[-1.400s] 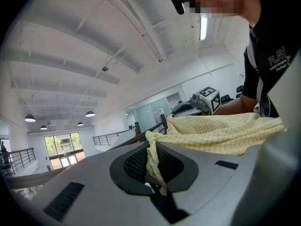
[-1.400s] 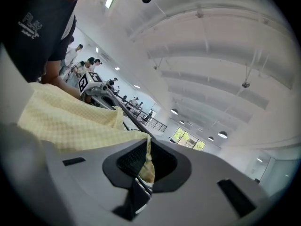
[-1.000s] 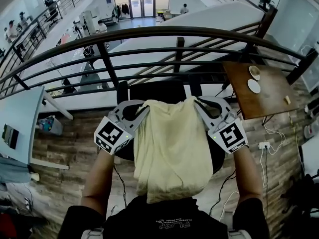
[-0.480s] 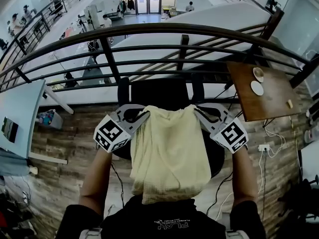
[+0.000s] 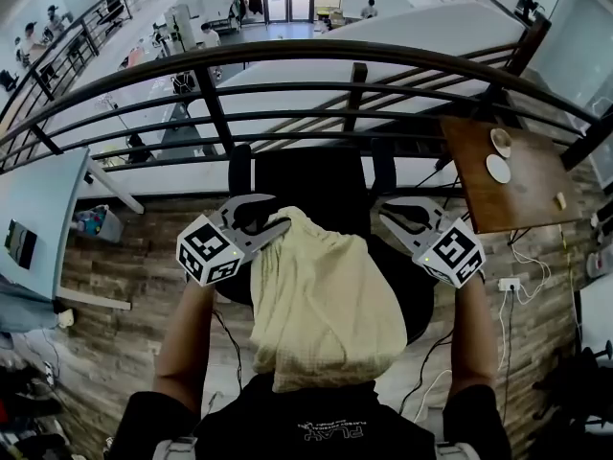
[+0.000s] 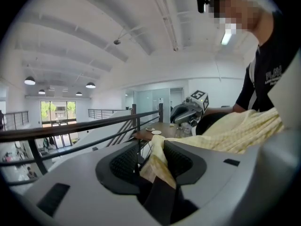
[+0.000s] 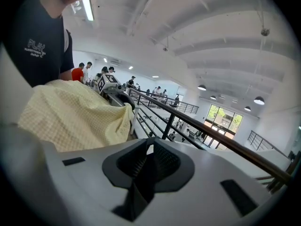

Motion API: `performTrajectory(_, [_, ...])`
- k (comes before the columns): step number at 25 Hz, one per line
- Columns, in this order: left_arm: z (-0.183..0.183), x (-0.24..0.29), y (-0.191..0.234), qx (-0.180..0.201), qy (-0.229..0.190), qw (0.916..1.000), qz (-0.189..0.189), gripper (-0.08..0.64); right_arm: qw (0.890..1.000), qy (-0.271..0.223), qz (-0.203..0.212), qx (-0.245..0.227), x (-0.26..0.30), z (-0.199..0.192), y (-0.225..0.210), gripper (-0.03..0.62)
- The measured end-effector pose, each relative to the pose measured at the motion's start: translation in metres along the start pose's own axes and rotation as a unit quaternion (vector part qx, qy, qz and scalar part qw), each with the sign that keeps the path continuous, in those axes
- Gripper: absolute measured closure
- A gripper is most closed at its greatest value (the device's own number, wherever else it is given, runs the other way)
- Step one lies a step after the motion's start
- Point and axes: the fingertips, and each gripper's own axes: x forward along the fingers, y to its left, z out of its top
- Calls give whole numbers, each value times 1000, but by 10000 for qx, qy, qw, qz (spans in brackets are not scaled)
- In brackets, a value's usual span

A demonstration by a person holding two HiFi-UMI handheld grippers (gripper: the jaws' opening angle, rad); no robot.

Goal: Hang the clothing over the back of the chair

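A pale yellow garment (image 5: 326, 305) lies draped over the black chair (image 5: 316, 175), its lower end hanging toward me. Black chair surface shows to its right. My left gripper (image 5: 280, 226) is at the cloth's upper left corner. Its jaws are opening, and a fold of the garment (image 6: 157, 161) lies loose between the pads (image 6: 181, 161). My right gripper (image 5: 388, 211) hovers open and empty, a short way right of the cloth's upper right corner. In the right gripper view the gripper (image 7: 149, 147) holds nothing and the garment (image 7: 75, 112) lies off to its left.
A dark metal railing (image 5: 306, 65) runs just beyond the chair, with a drop to a lower floor behind it. A wooden table (image 5: 508, 195) with small dishes stands at right, a white desk (image 5: 34, 223) at left. Cables and a power strip (image 5: 506, 281) lie on the floor.
Both grippers sank with the garment onto the chair. The right gripper let go of its corner and drew clear to the right. The left jaws parted around their corner.
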Motion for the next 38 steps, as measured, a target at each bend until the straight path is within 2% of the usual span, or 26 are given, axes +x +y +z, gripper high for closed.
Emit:
performTrajectory(2, [4,-8,4,-469,-325,9983,-120,371,9993,-152,-17,348,-6,-3,-10,557])
performTrajectory(4, [3,-20,11,-702,-517,9962,-76,371,9978,-285,-135,578,-9,-4,-16,557])
performTrajectory(11, [0,-41,8,-205,-366,9987,281,373,9942,-520,-848,421,-10,18,-7,558])
performTrajectory(16, [35,-41,5,-43,-708,9968,378,373,9831,-794,-1630,258,-27,45,-27,560])
performTrajectory(19, [59,-54,3,32,-1083,9923,600,401,9770,-1042,-1860,70,-37,70,-26,560])
performTrajectory(23, [89,-77,1,70,-1666,9813,959,494,9723,-1205,-2001,-44,-42,98,-19,560])
performTrajectory(27, [108,-89,-7,224,-1847,9752,1194,543,9696,-1416,-1980,-259,-47,126,-8,560])
performTrajectory(29, [115,-93,-10,241,-1937,9721,1302,546,9678,-1484,-1986,-432,-50,139,-3,565])
performTrajectory(33, [117,-93,-18,352,-1923,9714,1351,548,9641,-1586,-2024,-655,-59,158,9,572])
performTrajectory(38, [117,-95,-25,556,-1773,9723,1416,548,9633,-1728,-1934,-698,-56,173,23,572])
